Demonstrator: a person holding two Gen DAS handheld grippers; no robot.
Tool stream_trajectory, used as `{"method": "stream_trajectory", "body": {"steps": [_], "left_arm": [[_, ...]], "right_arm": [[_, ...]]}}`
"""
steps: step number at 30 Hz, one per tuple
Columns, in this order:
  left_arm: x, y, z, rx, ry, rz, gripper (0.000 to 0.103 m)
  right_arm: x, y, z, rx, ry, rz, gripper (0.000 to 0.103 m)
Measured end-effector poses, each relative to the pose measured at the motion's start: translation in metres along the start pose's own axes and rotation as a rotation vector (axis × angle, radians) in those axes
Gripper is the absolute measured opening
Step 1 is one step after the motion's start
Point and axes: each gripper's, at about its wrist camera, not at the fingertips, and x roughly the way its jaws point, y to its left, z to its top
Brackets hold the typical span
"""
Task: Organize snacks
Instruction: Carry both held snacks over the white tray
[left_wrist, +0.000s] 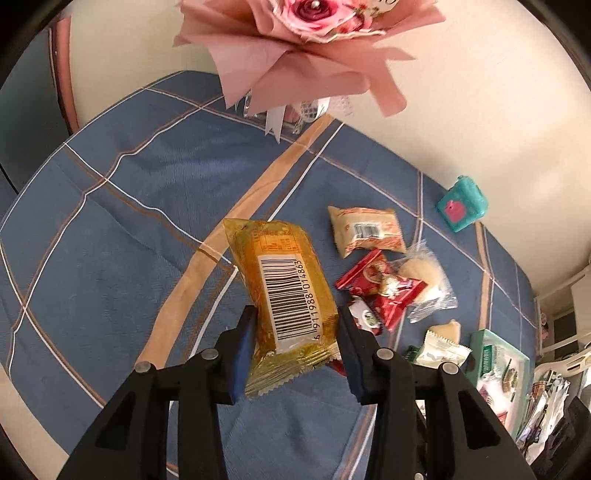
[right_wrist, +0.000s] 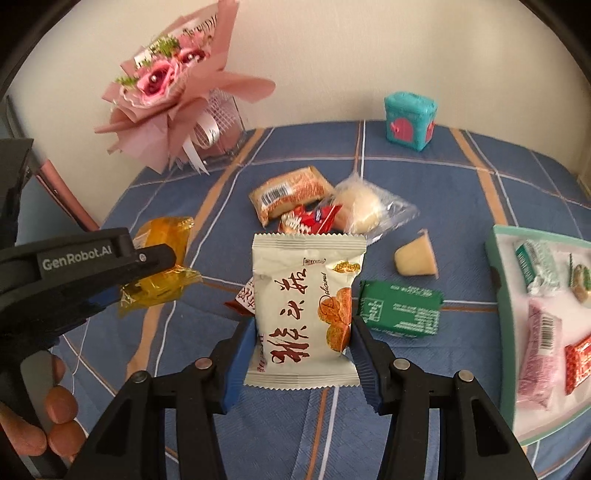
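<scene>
Up close, the left claw grips a yellow snack packet between its blue pads, barcode side facing the camera, the packet lifted off the blue checked cloth that covers the table. Likewise the right claw clamps a white snack packet printed with red characters and round orange biscuits, held upright above the cloth.

From the right wrist view, the left claw shows at the left edge with the yellow snack packet in its pads, and the fingertips of the person's left hand curl around its handle. Just right of the white packet a green wrapper lies flat on the cloth, and a little beyond it sits a pale wedge-shaped sweet. Along the right edge a mint-green tray holds several wrapped snacks, among them a pink packet and a red one.

Farther back, a small pile lies in the middle of the table: a red wrapper, a clear bag with a pale bun resting against it, and an orange-and-cream packet with its barcode up.

At the far edge, by the wall, a teal box with a pink panel stands upright, well apart from the pile, and a pink paper bouquet leans out of a clear container.
</scene>
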Motion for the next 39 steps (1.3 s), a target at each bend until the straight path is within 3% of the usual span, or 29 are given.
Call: {"method": "stream_trajectory", "body": {"steps": [8,17,39], "left_arm": [[-0.004,-0.02,-0.005,0.013,-0.01,-0.01,0.044],[0.005,-0.072,-0.023,0.073,0.01,-0.034,0.044],[0.023,-0.221,-0.102,0.338,0.057,-0.079,0.044]], "right_arm": [[-0.016,-0.024,0.004,0.021,-0.005,-0.019,0.054],[-0.024,-0.068,0.009,0.087,0.011,-0.055,0.054],[-0.071,-0.23,0.001,0.389,-0.019,-0.152,0.054]]}}
